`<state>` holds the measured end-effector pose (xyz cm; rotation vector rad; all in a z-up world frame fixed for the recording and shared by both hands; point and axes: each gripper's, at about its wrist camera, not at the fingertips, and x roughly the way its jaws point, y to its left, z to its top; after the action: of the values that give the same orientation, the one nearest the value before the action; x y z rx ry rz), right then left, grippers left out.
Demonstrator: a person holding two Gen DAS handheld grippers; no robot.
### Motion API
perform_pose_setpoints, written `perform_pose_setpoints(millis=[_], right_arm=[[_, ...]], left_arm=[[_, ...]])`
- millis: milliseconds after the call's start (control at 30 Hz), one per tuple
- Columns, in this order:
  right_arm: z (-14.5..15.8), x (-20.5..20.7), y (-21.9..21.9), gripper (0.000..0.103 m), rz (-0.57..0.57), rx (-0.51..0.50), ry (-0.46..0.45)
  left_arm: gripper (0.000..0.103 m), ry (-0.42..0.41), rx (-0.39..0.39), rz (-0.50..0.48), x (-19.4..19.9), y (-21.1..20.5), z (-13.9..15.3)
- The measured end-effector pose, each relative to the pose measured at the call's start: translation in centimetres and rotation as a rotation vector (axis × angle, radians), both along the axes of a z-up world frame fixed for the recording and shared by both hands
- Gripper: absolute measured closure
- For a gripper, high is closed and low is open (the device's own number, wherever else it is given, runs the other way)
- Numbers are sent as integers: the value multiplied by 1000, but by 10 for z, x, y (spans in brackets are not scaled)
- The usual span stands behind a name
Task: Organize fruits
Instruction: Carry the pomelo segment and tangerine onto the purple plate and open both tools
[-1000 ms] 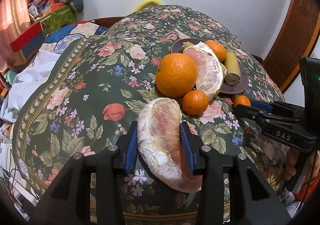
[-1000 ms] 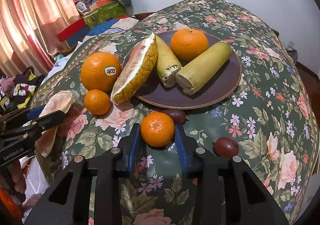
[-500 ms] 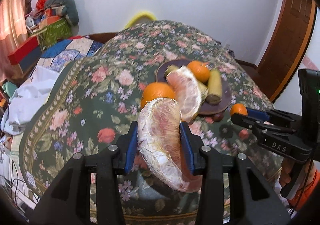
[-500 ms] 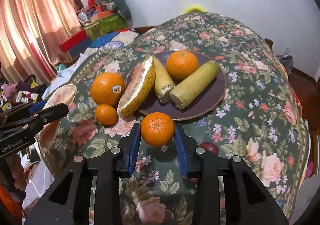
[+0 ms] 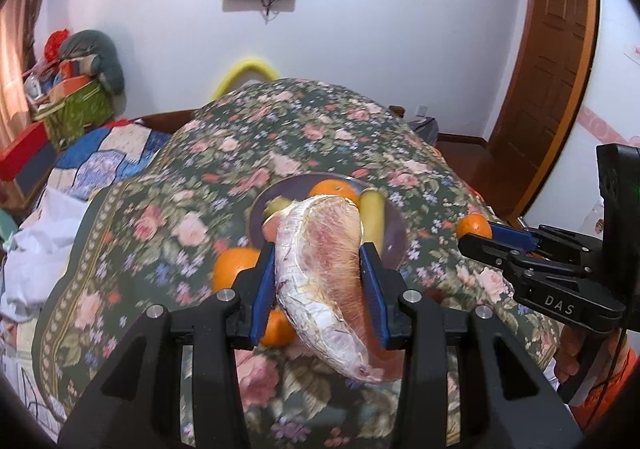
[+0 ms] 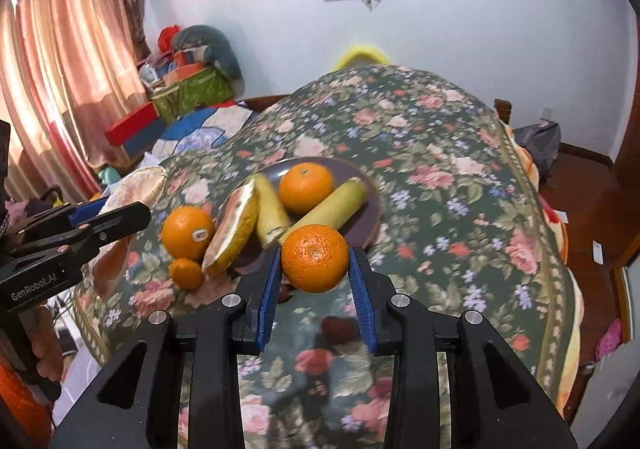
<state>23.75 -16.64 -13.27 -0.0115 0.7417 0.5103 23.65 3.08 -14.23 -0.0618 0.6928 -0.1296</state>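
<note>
My left gripper (image 5: 320, 291) is shut on a peeled pomelo wedge (image 5: 324, 281) and holds it high above the floral table. My right gripper (image 6: 314, 281) is shut on a small orange (image 6: 315, 258), also lifted above the table. A dark plate (image 6: 360, 221) holds an orange (image 6: 306, 187), two pale yellow-green fruit pieces (image 6: 328, 207) and a pomelo wedge (image 6: 236, 233) leaning on its left rim. A large stickered orange (image 6: 187, 232) and a small one (image 6: 186, 273) lie left of the plate. The right gripper with its orange (image 5: 474, 226) shows at the right of the left wrist view.
The round table wears a dark floral cloth (image 6: 440, 169). Small dark red fruits (image 6: 336, 327) lie on the cloth below my right gripper. A bed with boxes and bags (image 6: 188, 89) stands to the left, a wooden door (image 5: 556, 61) to the right.
Both grippers have risen well above the table, each carrying its fruit. The plate and the loose oranges look smaller and farther below.
</note>
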Motion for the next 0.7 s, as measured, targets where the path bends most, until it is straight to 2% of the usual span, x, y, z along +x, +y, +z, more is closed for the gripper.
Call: perform_pose_setpoints(millis=[300,700], right_arm=[[-1,16,-14,72,-24,15,-11],[-22,44,-8,72,-2,20,25]], left_arm=[[62,-12,-3,-42,26,-20,-2],[62,21,0,-56,70,-28,-26]])
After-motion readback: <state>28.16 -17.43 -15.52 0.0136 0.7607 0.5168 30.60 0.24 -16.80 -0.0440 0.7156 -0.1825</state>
